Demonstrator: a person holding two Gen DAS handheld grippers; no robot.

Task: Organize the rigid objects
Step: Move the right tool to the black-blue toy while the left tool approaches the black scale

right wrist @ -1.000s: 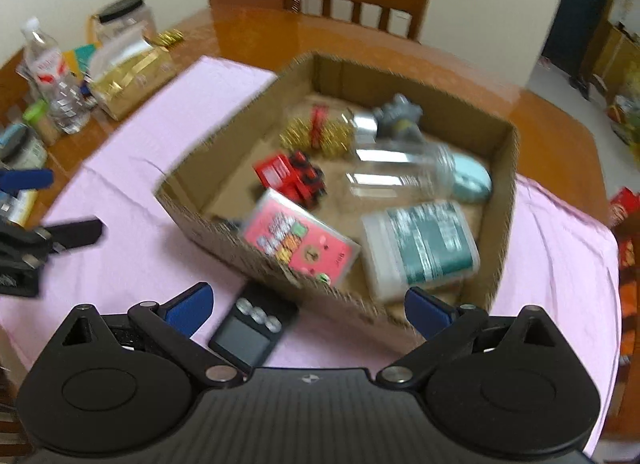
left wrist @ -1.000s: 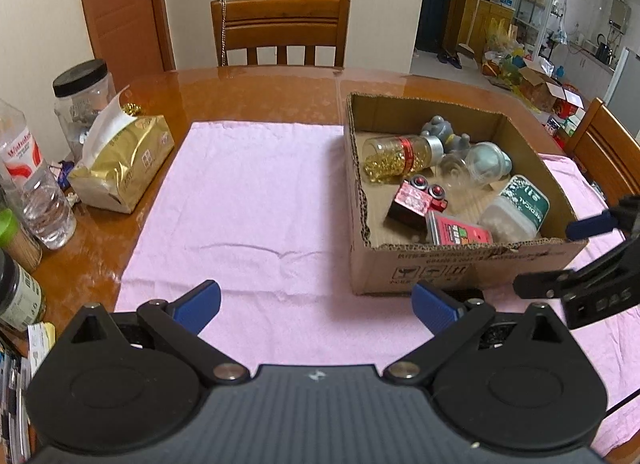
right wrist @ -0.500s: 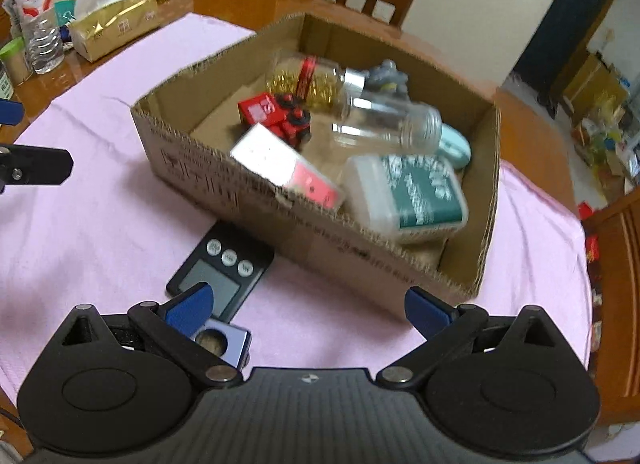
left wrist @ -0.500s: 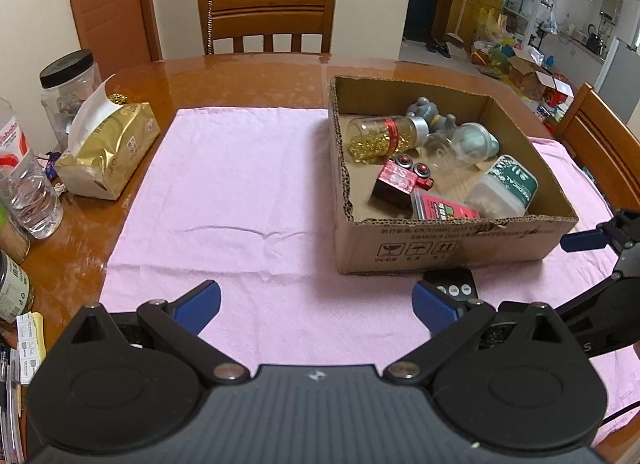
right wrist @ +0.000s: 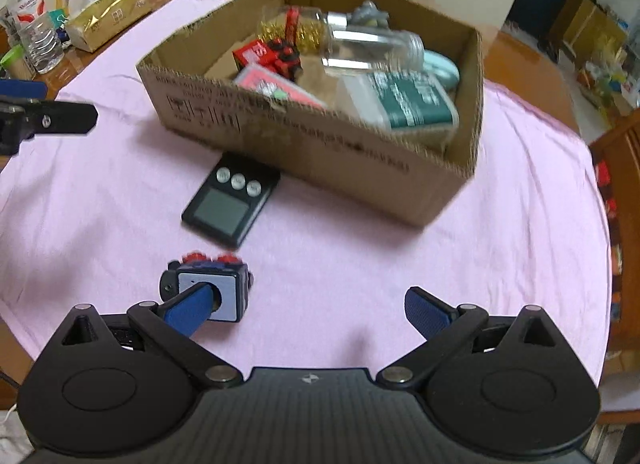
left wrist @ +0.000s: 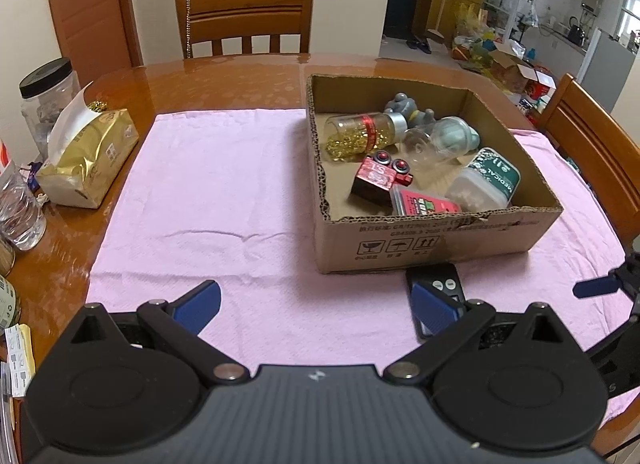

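Note:
A cardboard box [left wrist: 436,240] [right wrist: 304,147] sits on the pink cloth and holds a bottle of gold beads [left wrist: 360,131], a red toy block [left wrist: 378,179], a clear jar [left wrist: 432,141], a grey figure [left wrist: 404,105], a white medical tub [left wrist: 486,181] and a red card pack [left wrist: 422,203]. A black pocket scale [right wrist: 232,199] [left wrist: 436,282] lies on the cloth just in front of the box. A small blue and silver toy block [right wrist: 218,290] lies nearer, right at my right gripper's left finger. My right gripper [right wrist: 308,310] is open and empty. My left gripper [left wrist: 316,306] is open and empty, above the cloth.
A gold tissue pack [left wrist: 86,155], a black-lidded jar [left wrist: 48,91] and a water bottle [left wrist: 18,203] stand along the table's left side. Wooden chairs stand at the far side [left wrist: 244,19] and at the right [left wrist: 592,143]. The pink cloth [left wrist: 208,199] covers the table's middle.
Both grippers have drawn back toward the near edge. The right view now shows the scale farther off and the small blue block at its left finger.

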